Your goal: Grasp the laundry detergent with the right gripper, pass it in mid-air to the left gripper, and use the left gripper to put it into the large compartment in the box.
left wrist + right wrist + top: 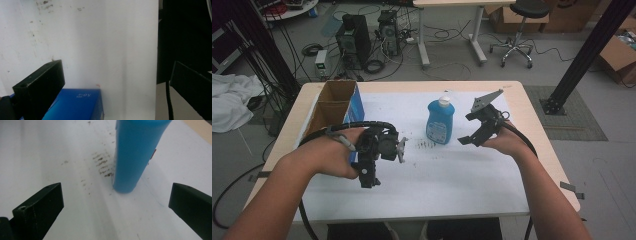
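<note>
Counter: white sheet over it, scuffed near the middle.
Bottle: blue dish-soap bottle stands upright toward the far edge, centre.
Right claw: I have it spread wide, just beside the bottle, not touching.
Left claw: wide, empty, near the cardboard box.
Handling: I judge it smooth, squeezable, top-heavy; grip mid-body.
Hidden: fill level unreadable.

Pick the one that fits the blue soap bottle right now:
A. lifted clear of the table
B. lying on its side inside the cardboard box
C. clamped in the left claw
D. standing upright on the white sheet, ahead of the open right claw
D: the blue soap bottle stands upright on the white sheet, with the right claw open and apart from it.
</note>
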Tool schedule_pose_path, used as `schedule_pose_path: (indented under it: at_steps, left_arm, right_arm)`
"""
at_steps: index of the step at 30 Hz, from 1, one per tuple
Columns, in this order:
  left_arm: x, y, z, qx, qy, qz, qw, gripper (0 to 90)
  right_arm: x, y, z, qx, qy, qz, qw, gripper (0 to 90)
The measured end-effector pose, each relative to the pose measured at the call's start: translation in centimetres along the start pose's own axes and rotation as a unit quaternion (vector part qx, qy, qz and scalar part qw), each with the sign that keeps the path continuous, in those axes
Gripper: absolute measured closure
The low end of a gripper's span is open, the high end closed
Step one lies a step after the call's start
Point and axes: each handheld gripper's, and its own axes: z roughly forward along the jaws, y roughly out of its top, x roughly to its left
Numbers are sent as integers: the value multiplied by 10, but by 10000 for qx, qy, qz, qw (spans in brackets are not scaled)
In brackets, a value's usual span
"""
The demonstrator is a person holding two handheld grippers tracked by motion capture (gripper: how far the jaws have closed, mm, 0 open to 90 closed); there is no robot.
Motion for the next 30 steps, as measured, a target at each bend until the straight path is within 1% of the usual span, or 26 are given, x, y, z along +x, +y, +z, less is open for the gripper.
schedule_pose_path:
  at_steps: [1,2,3,4,6,7,11,13,14,15,16,17,20,21,22,24,25,27,28,30]
  left_arm:
    - [0,0,0,0,0,0,10000,1]
    - [0,-1,0,-9,-2,6,10000,1]
    - [0,-1,0,-9,-2,6,10000,1]
    - [0,-1,0,-4,-6,-2,10000,1]
    - [0,-2,1,-2,-6,-4,10000,1]
    - [0,-3,1,-5,-16,-10,10000,1]
    - [1,-4,1,-2,-4,1,10000,1]
    - [1,-4,1,-6,7,-2,10000,1]
    - [1,-4,2,-3,4,0,10000,1]
    - [1,-4,2,1,-4,-3,10000,1]
    - [1,-3,2,-1,-6,7,10000,1]
    - [1,-3,2,-5,-3,16,10000,1]
    - [0,-3,2,1,-11,21,10000,1]
    - [0,-3,2,9,-12,24,10000,1]
    - [0,-4,2,16,-13,14,10000,1]
    - [0,-4,2,17,-15,15,10000,1]
    - [0,-5,2,15,-15,5,10000,1]
    - [-1,-6,2,7,-15,-17,10000,1]
    - [-1,-6,2,17,-13,-16,10000,1]
    - [-1,-7,2,20,-14,-31,10000,1]
  right_arm:
    - [0,0,0,0,0,0,10000,0]
    - [-4,-3,7,-197,4,84,9998,0]
    - [-4,-3,7,-197,4,84,9998,0]
    - [-6,-4,13,-297,-61,110,9995,0]
    - [-7,-4,16,-321,-25,128,9994,0]
    - [-8,-5,23,-404,-8,160,9991,0]
    - [-11,-7,34,-474,10,224,9986,0]
    - [-12,-8,40,-453,-7,259,9986,0]
    - [-12,-8,40,-453,-7,259,9986,0]
    - [-14,-8,46,-465,-37,274,9985,0]
    - [-14,-8,48,-485,-54,286,9984,0]
    - [-15,-8,50,-537,-26,307,9981,0]
    - [-16,-8,54,-602,-74,302,9977,0]
    - [-16,-8,56,-645,-57,304,9974,0]
    - [-17,-7,61,-742,-89,317,9967,0]
    - [-17,-6,62,-776,-76,320,9964,0]
    - [-17,-6,67,-858,-86,322,9958,0]
    - [-17,-5,69,-874,-103,317,9956,0]
    - [-17,-5,72,-950,-93,346,9948,0]
    - [-17,-5,73,-982,-126,351,9945,0]
